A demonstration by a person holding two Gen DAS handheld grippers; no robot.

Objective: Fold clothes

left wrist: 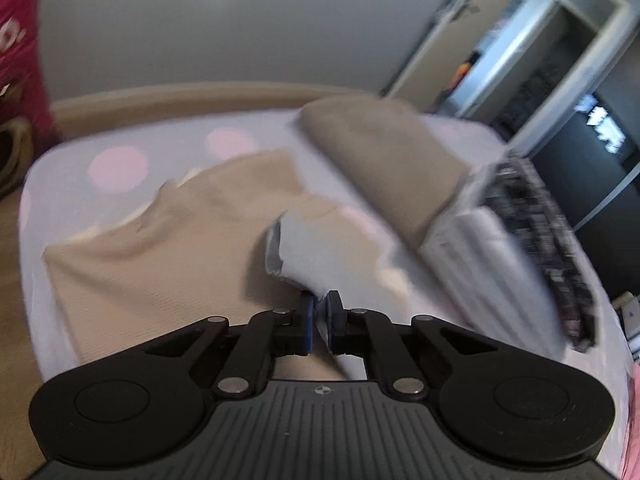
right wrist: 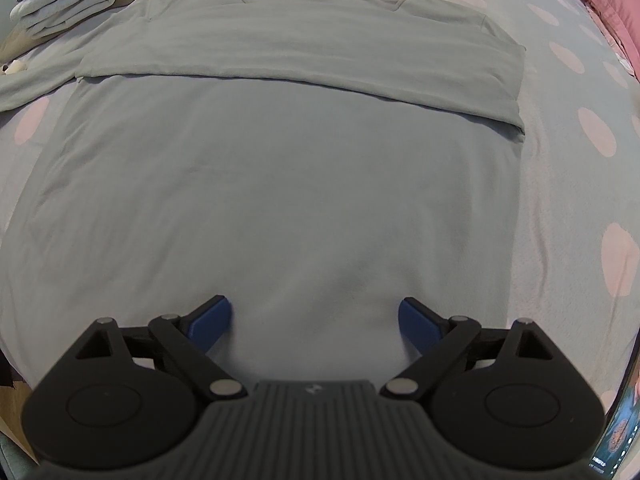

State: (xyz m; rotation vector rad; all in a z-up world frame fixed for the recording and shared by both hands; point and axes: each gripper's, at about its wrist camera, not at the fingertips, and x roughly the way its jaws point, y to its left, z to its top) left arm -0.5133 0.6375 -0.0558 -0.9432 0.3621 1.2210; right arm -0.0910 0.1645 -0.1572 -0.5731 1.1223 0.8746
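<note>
On the bed, over a pale sheet with pink dots: one grey-green long-sleeved top, laid flat, neckline at the far side, one sleeve folded across the chest as a band, the other sleeve trailing off toward the left of the right wrist view.

Right claw: spread wide, blue pads standing apart just above the hem region of the top, nothing between them, pointing steeply down.

Left claw: pressed together on a fold of pale cloth, which rises from the pads as a lifted flap. This view is motion-blurred and colours shift, so whether the flap is the trailing sleeve of the top cannot be told for certain; it looks likely.

Stack of folded clothes: at the far left corner of the bed, near the shoulder of the top; in the left wrist view it reads as a tan piece over a white ribbed one and a dark patterned one.

Risks, as judged:
- Thin pinch may slip, dropping the flap short and crooked.
- Dragging the flap could pull the body askew and undo the sleeve band.
- A wide carry toward the stack could topple it.
- Right claw closing now would bunch the hem.

Room: open sheet lies to the right of the top and beyond the neckline; the left side is crowded by the stack, and the bed edge lies close below the hem.
</note>
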